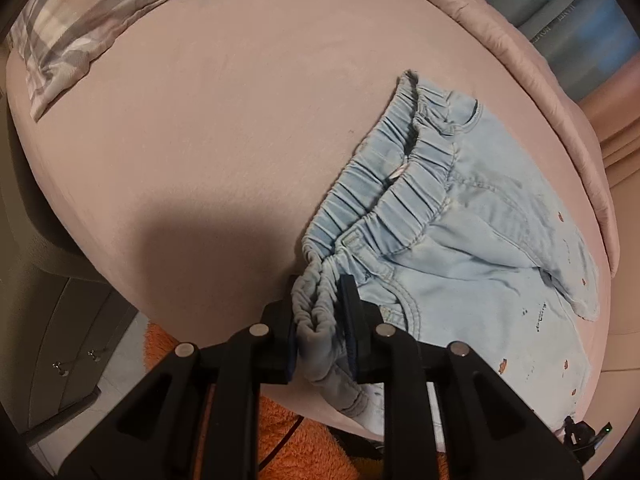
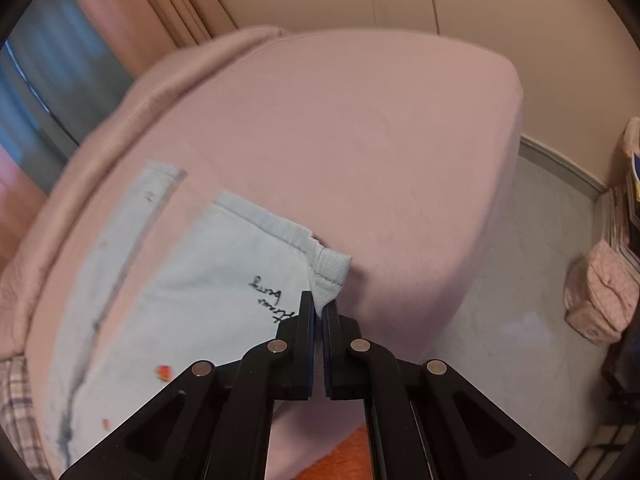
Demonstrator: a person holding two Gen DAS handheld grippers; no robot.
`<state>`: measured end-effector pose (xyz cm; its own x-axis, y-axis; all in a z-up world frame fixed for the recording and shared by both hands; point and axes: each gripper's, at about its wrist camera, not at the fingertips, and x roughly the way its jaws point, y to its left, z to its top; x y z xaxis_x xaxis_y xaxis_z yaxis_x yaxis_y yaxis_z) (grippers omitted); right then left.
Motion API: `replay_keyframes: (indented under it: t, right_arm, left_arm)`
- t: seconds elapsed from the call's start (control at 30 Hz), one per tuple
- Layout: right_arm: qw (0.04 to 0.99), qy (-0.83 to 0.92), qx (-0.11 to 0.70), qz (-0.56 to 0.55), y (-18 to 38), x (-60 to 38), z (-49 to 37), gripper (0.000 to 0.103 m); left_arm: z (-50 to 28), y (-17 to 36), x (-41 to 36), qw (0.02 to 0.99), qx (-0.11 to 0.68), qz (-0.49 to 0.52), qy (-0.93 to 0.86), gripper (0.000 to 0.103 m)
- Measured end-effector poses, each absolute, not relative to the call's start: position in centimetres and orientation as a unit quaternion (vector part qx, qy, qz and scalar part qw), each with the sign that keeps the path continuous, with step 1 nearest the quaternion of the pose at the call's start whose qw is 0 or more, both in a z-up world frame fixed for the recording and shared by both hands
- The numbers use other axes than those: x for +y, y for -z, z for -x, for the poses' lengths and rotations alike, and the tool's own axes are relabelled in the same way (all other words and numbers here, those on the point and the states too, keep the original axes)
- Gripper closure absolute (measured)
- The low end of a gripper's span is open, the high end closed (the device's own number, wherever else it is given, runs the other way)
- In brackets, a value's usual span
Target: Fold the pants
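Left gripper [image 1: 320,320] clamps pants [image 1: 460,220] waistband, lower centre; right gripper [image 2: 320,312] pinches hem corner, centre. Pants' long axis spans between grippers.

A pink sheet covers the bed [image 1: 208,128], with a bunched pink blanket [image 1: 560,92] along its far edge. A grey-and-white plaid pillow [image 1: 80,32] lies at the bed's corner. Beside the bed stands a beige drawer unit [image 1: 68,320] with 2 small metal knobs, and an orange shaggy rug [image 1: 288,440] lies on the pale tiled floor [image 2: 520,280]. The wall [image 2: 480,12] is plain cream with a grey skirting board [image 2: 560,164]. Pink curtains [image 2: 132,12] hang by a window [image 2: 44,92] (blurred, bluish light). A pink patterned bag [image 2: 604,300] sits against the right side.
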<state>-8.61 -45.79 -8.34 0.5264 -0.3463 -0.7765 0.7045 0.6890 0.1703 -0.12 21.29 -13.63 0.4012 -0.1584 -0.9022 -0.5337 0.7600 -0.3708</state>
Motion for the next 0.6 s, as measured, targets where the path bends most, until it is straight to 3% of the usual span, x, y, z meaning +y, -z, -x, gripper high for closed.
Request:
replay_keyframes:
  t: [0.6]
  right_arm:
    - [0.817, 0.340, 0.418, -0.206, 9.2, -46.0, 8.8, 0.102]
  left_arm:
    - [0.9, 14.1, 21.5, 0.773, 0.519, 0.345, -0.118, 0.079]
